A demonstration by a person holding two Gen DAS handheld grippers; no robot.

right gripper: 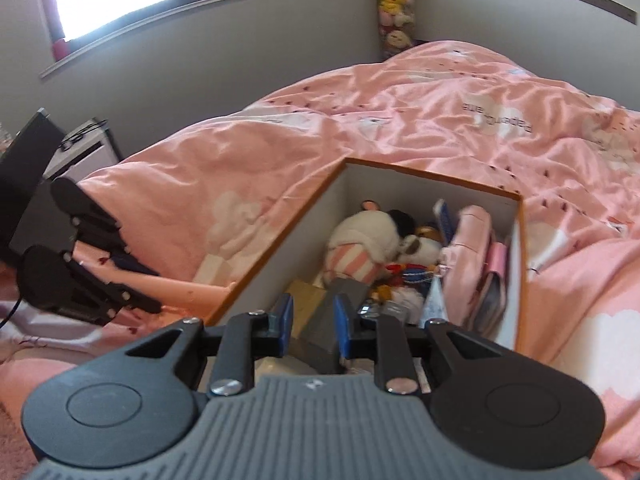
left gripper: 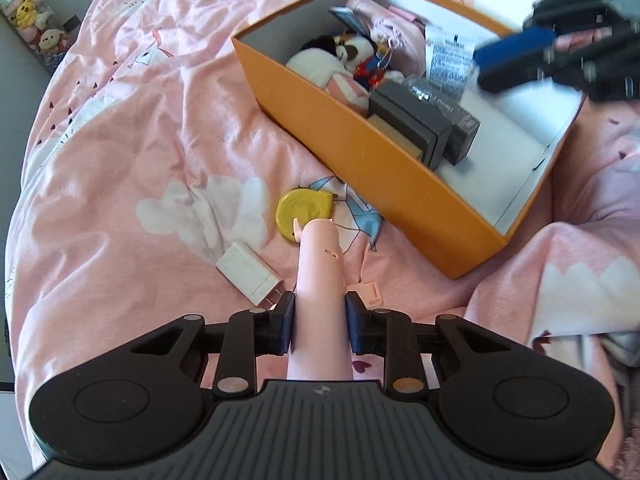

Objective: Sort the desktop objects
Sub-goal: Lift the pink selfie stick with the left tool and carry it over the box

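My left gripper [left gripper: 320, 312] is shut on a pale pink tube-shaped object [left gripper: 318, 264], which sticks out forward above the bed. Under its tip lie a yellow tape measure [left gripper: 302, 210] and a white charger plug [left gripper: 248, 278] on the pink duvet. The orange box [left gripper: 360, 148] stands to the right, holding plush toys [left gripper: 320, 64], grey boxes [left gripper: 412, 124] and a pink pouch. In the right wrist view my right gripper [right gripper: 314, 320] hovers over the box's near end [right gripper: 272, 256], jaws slightly apart with nothing pinched. A grey box [right gripper: 348, 292] lies below it. The left gripper [right gripper: 144, 286] with the pink object [right gripper: 188, 290] shows at left.
A small pink piece [left gripper: 372, 292] lies on the duvet by the left gripper's right finger. The blurred right gripper [left gripper: 520, 60] hangs over the box's far right corner. Stuffed toys [right gripper: 394, 4] hang in the room corner. A dark desk [right gripper: 88, 148] stands beside the bed.
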